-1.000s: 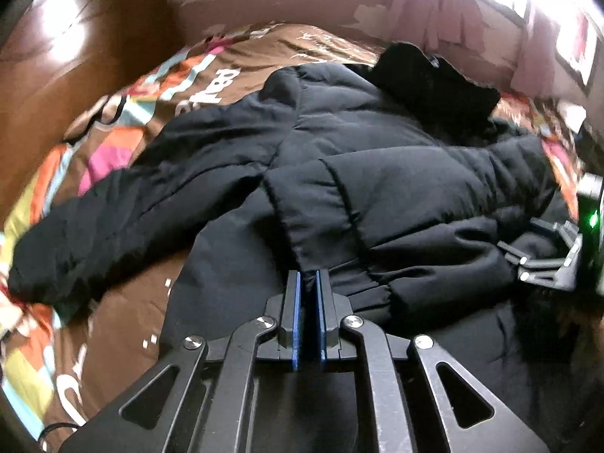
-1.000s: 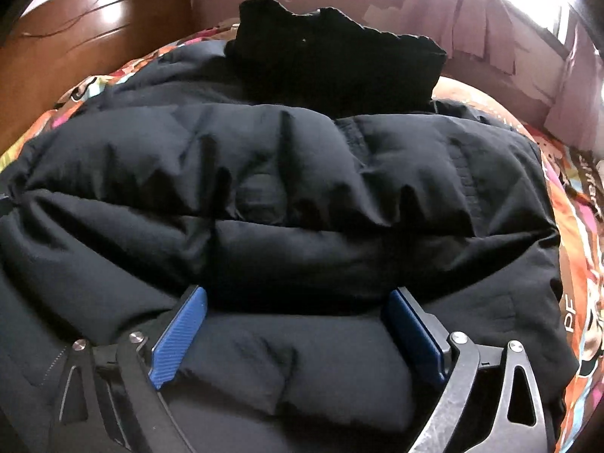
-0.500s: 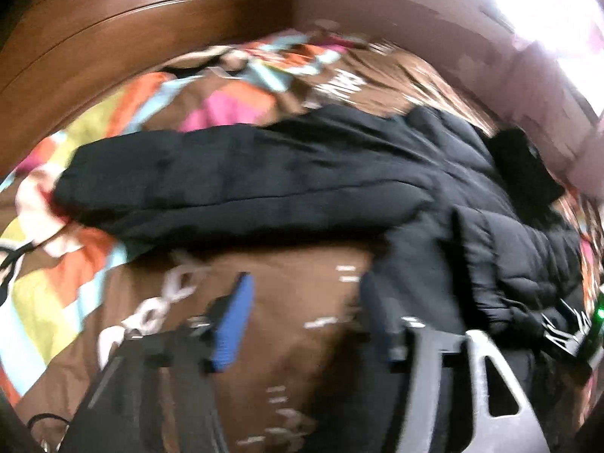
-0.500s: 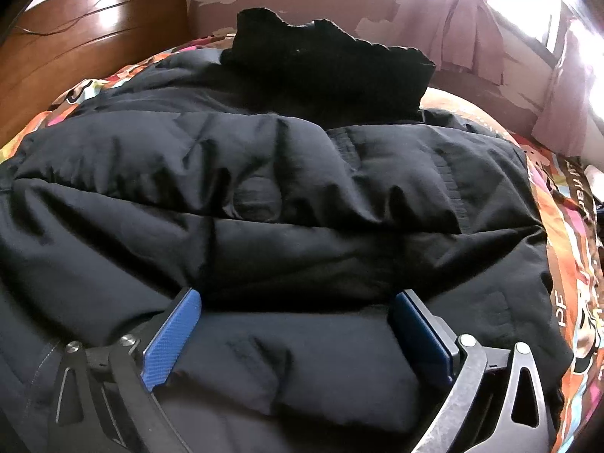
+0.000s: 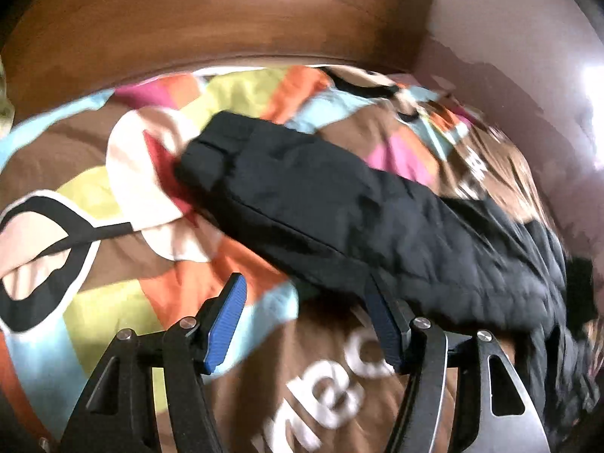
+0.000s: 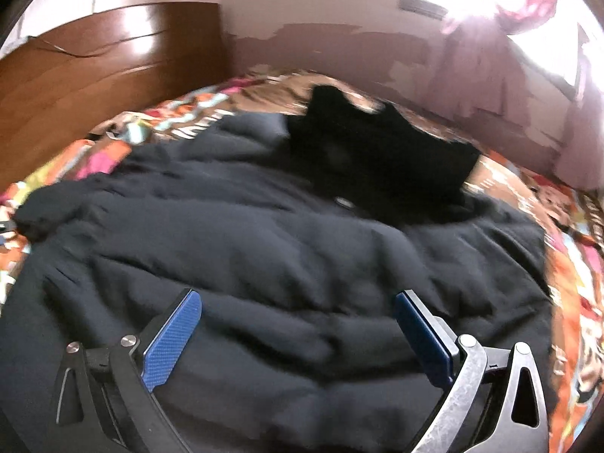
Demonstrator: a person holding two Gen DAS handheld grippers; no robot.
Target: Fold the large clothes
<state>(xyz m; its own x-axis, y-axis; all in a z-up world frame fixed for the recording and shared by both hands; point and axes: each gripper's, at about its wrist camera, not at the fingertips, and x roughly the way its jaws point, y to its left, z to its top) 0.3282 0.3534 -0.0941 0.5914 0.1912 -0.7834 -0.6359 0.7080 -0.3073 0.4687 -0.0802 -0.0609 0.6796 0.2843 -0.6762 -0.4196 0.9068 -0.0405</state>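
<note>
Black puffer jacket [image 6: 287, 264] is spread on the bed over a patterned quilt [image 5: 158, 302], body mid-bed, collar [image 6: 377, 158] toward the far wall edge. One sleeve [image 5: 309, 204] is laid straight out toward the headboard [image 5: 211, 26], cuff end near the headboard edge. The other side looks already folded over the body, judged from the thick ridge across the chest.

Left tongs [image 5: 305, 321]: part open, jaws having just been opening, nothing between them but quilt. The right-hand finger [image 5: 381, 321] sits just at the sleeve's lower edge; contact cannot be confirmed, the view is motion-blurred.

Right tongs [image 6: 298, 328]: fully spread above the jacket body, nothing clamped, fabric only seen beneath.

Likely step: the outstretched sleeve is to be picked up and folded in across the body.

Risks from here:
- Sleeve gripped mid-length instead of at the cuff: the free end would be dragged and bunched, and the fold would come out crooked.
- Quilt pinched together with the sleeve, since the padding lies flat on it; the bedding would be lifted too.
- Slick puffy shell compressed and slipped out of a shallow pinch.
- With the body not pinned by the right tongs, the whole jacket could be pulled toward the headboard and the earlier fold undone.
</note>
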